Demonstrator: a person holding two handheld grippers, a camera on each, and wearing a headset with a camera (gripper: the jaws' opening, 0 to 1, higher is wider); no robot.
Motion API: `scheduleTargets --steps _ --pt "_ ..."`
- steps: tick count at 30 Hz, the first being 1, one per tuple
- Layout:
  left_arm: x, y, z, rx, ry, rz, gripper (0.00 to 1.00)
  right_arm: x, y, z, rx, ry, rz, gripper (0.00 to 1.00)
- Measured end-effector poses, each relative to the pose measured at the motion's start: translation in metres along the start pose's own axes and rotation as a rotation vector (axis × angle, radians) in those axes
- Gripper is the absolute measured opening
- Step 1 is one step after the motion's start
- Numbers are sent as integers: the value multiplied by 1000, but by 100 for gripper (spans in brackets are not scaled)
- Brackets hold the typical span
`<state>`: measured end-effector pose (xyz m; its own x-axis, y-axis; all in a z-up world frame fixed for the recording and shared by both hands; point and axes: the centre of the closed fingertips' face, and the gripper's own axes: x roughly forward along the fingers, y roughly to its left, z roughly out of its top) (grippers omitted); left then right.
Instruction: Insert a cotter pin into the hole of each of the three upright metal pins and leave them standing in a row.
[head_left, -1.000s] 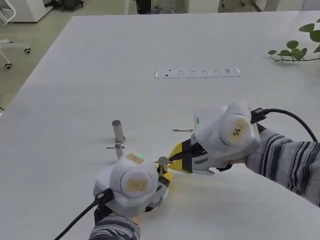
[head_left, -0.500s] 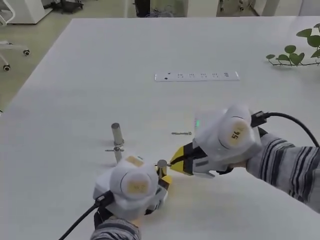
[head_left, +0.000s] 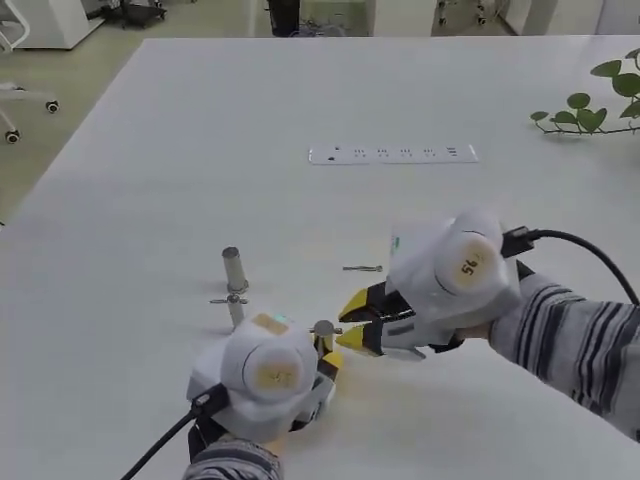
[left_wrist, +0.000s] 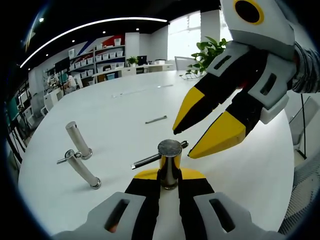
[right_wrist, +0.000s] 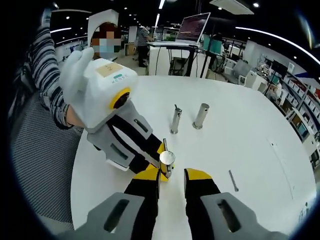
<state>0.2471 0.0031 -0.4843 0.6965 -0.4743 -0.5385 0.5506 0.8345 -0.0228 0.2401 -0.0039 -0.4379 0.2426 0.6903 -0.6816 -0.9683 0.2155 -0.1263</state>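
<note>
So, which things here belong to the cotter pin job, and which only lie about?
Job: held metal pin, its cotter pin, pinned metal pin, bare metal pin, loose cotter pin, left gripper, right gripper.
Lying about: power strip, plant.

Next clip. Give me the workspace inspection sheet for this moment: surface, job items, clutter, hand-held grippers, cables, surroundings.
Surface: white table, no marks seen.
Job's things: held metal pin, inserted cotter pin apparently through it; second pin standing, already pinned; third pin standing, none fitted; loose cotter pin lying flat.
Clutter: power strip; plant sprig.
Grippers: left hand-held gripper shut on held metal pin; right hand-held gripper open, tips by the inserted cotter pin's end.
Cables: right cable and left cable, both black.
Surroundings: office chair on the floor; shelving behind.
</note>
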Motion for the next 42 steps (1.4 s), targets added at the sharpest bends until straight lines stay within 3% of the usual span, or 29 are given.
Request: scheduleTargets --steps 3,9,13,17,23,32,42 --pt "0 0 1 10 8 -8 9 -4 -4 -5 53 -9 -22 19" --pt "2 2 3 16 -3 -16 9 -13 -7 -18 146 -21 -48 19" --pt "4 9 12 19 -18 -9 9 -17 -9 -24 187 -23 -67 19" --pt "8 17 16 23 -8 4 9 -18 -11 -28 232 -31 -77 20" --pt "13 29 17 14 0 22 9 -18 -12 -29 253 -38 -86 21" --pt "17 35 13 3 20 28 9 -17 -12 -30 262 -32 -84 21" --pt "18 32 12 -1 22 29 9 -16 -12 -29 268 -28 -83 22"
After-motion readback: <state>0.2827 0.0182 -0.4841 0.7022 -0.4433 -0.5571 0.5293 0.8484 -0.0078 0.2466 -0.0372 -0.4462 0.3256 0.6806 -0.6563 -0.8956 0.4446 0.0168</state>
